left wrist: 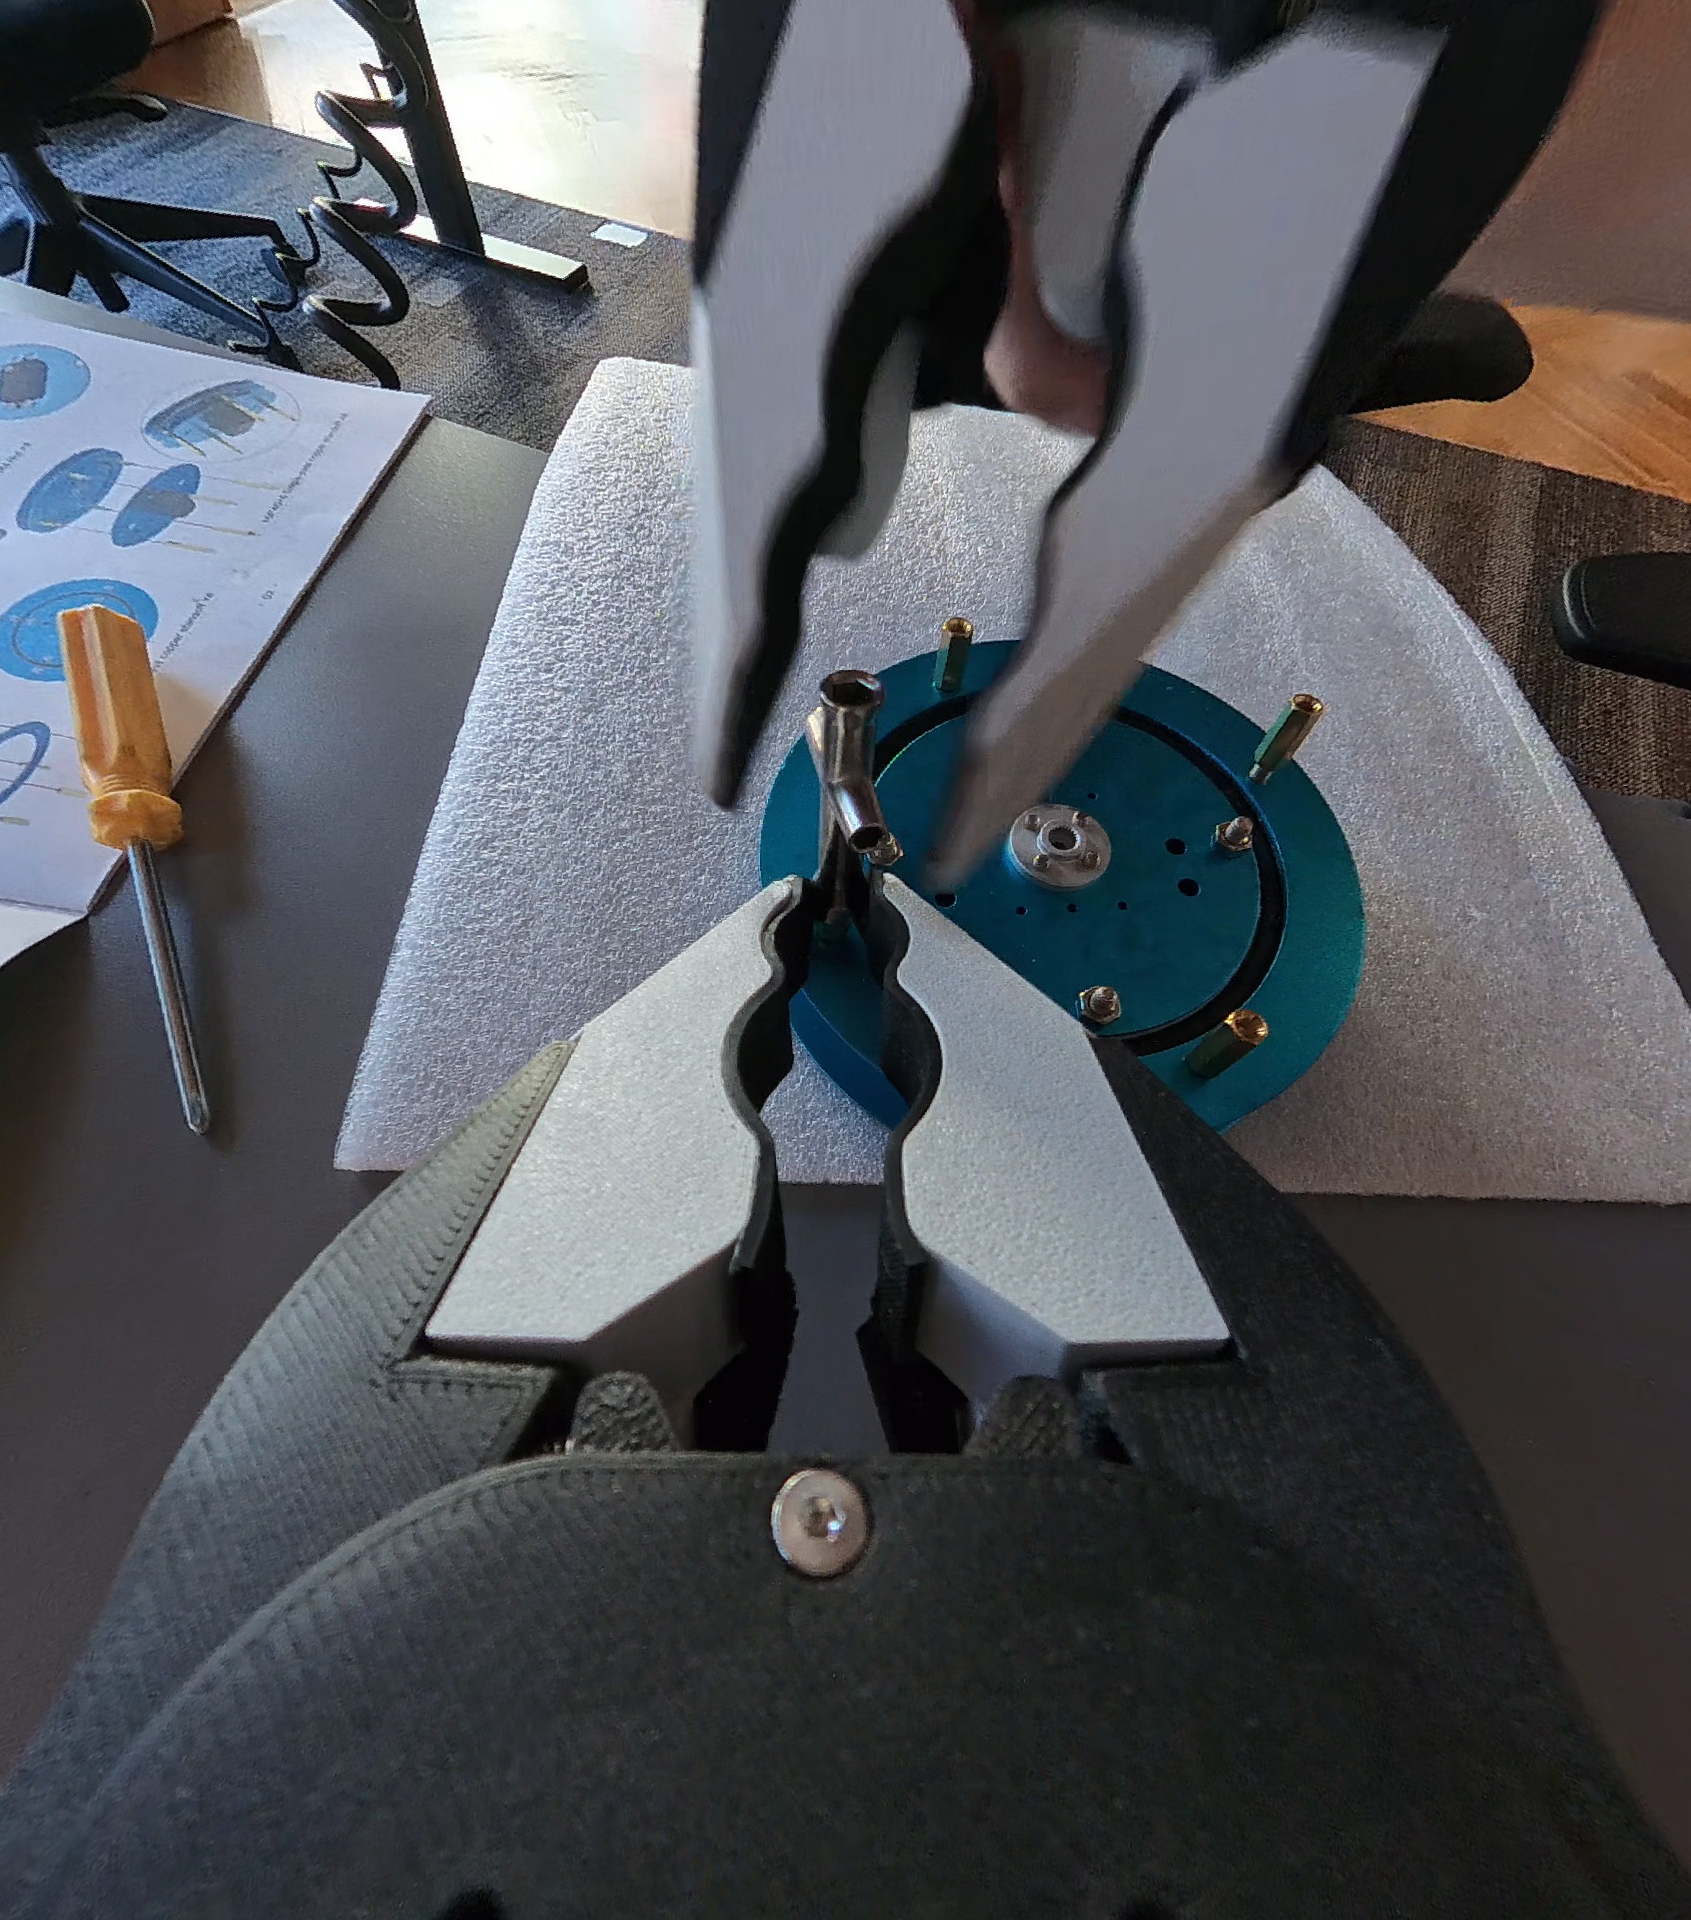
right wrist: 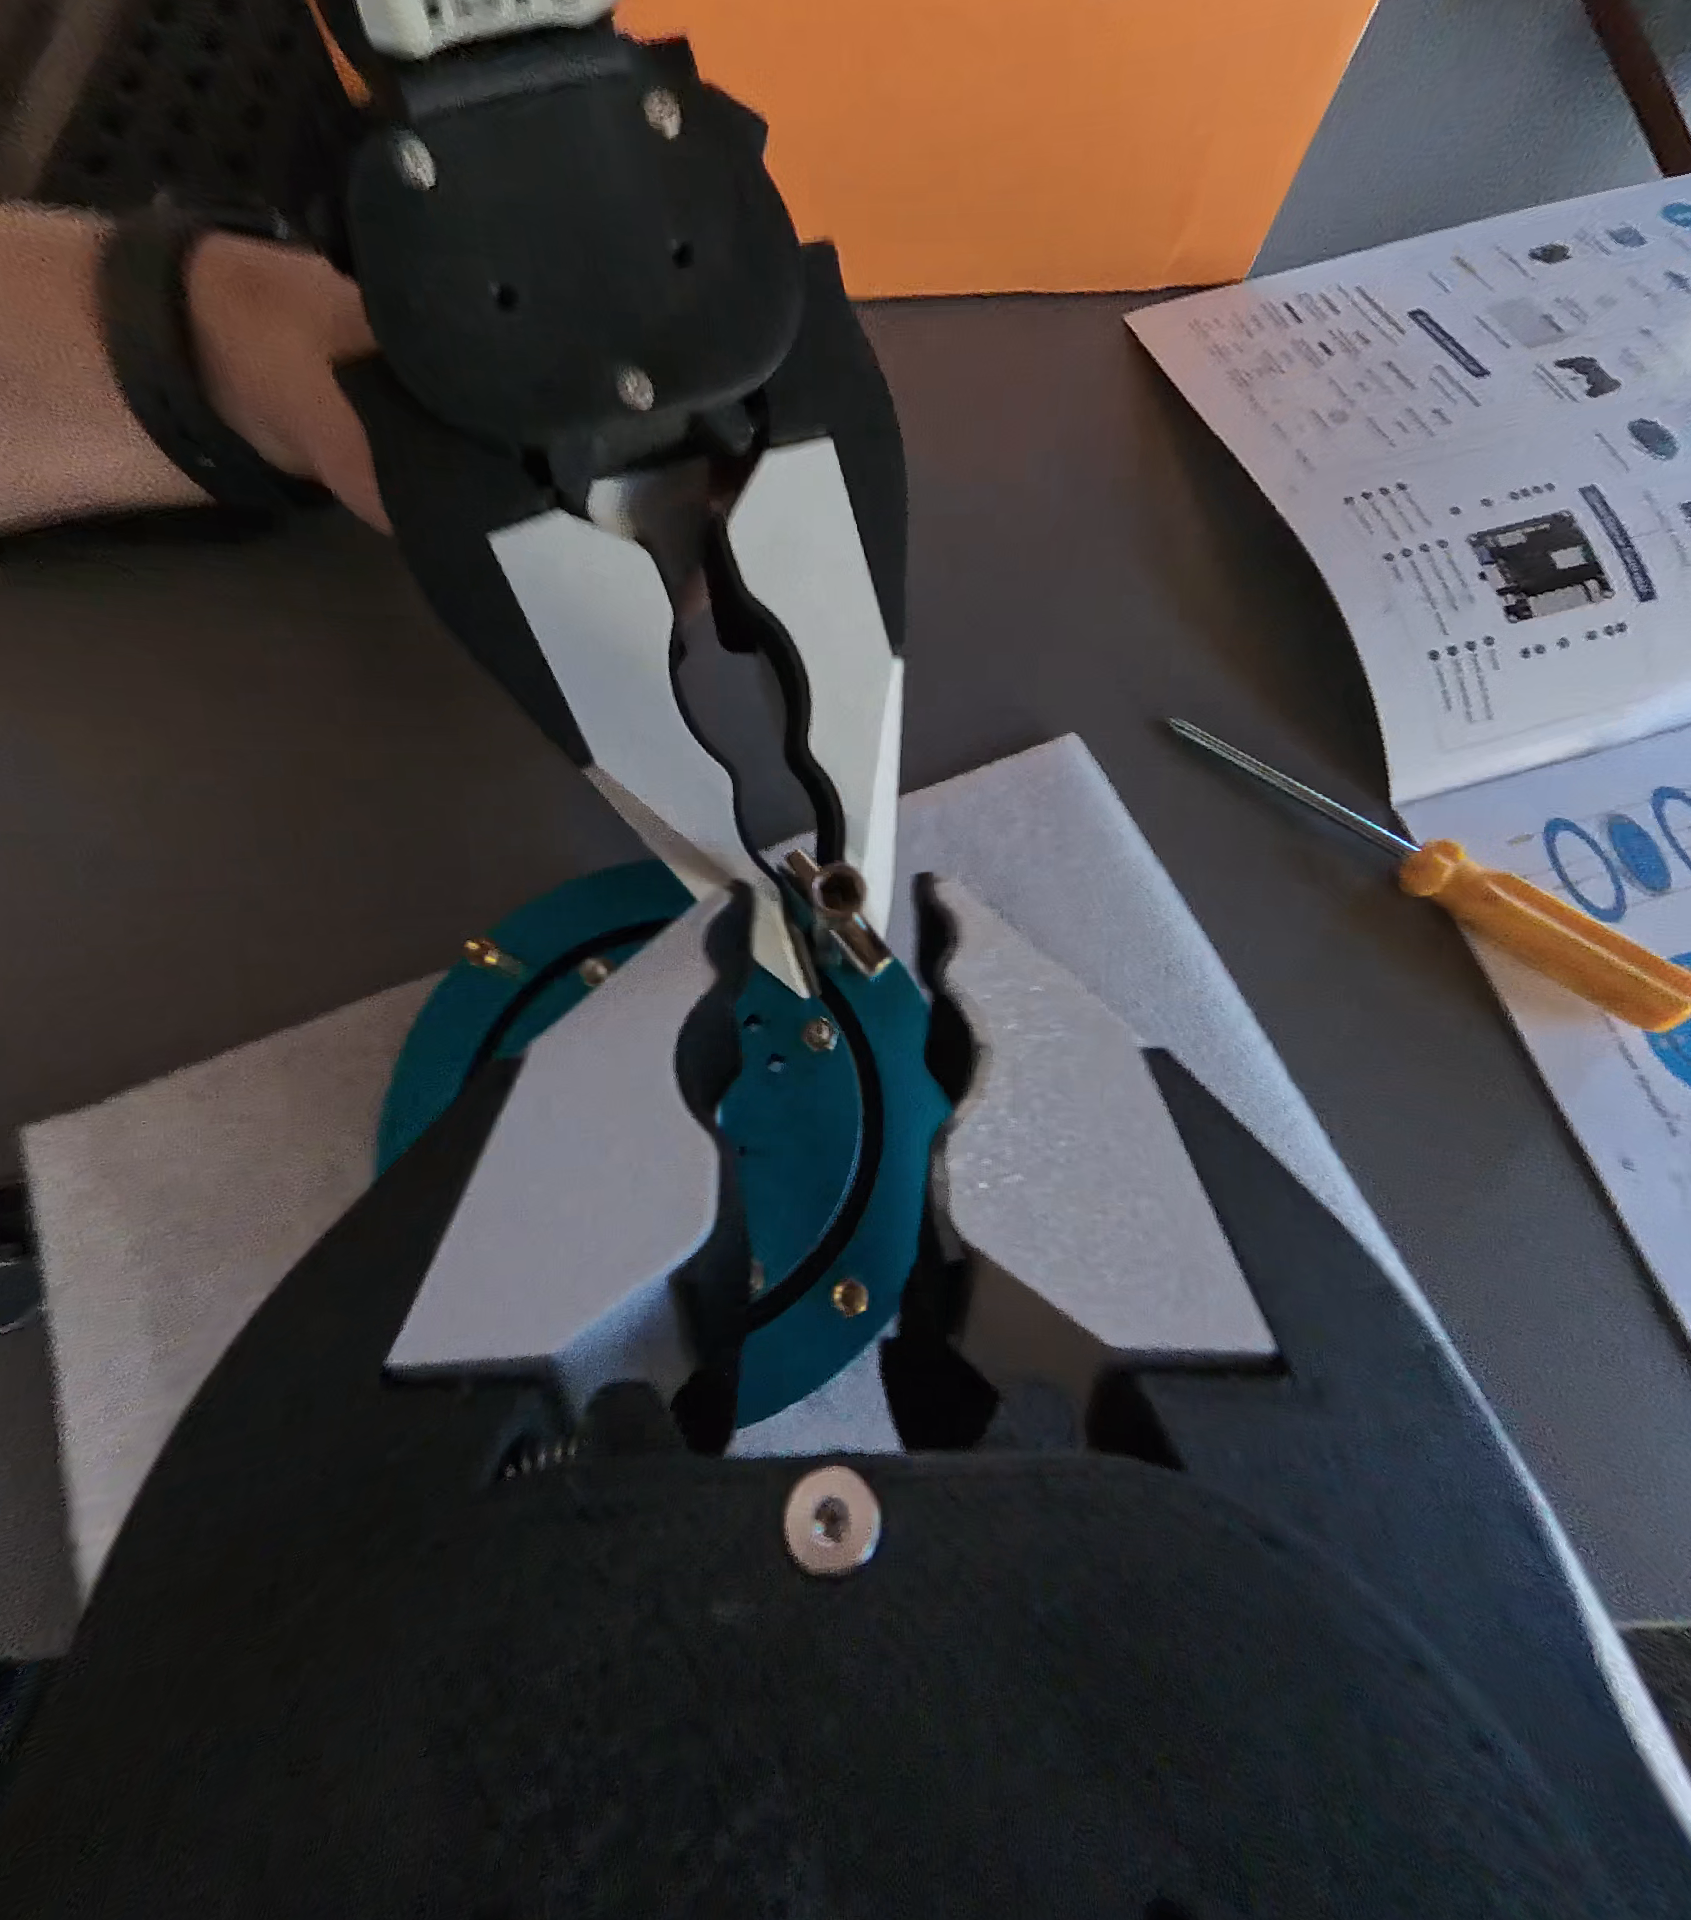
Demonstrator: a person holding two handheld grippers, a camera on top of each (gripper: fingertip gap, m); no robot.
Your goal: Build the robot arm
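Left tool (left wrist: 836,894) clamped on socket wrench (left wrist: 849,769)

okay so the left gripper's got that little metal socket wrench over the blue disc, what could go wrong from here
1. The left gripper pinches the socket wrench only at its fingertips, low on the stem; it could twist or slip out.
2. The right gripper, open, hangs just above the blue disc beside the wrench; the two could collide.
3. The disc lies loose on the white foam sheet, with brass standoffs upright at its rim; a push could shift it or bend one.
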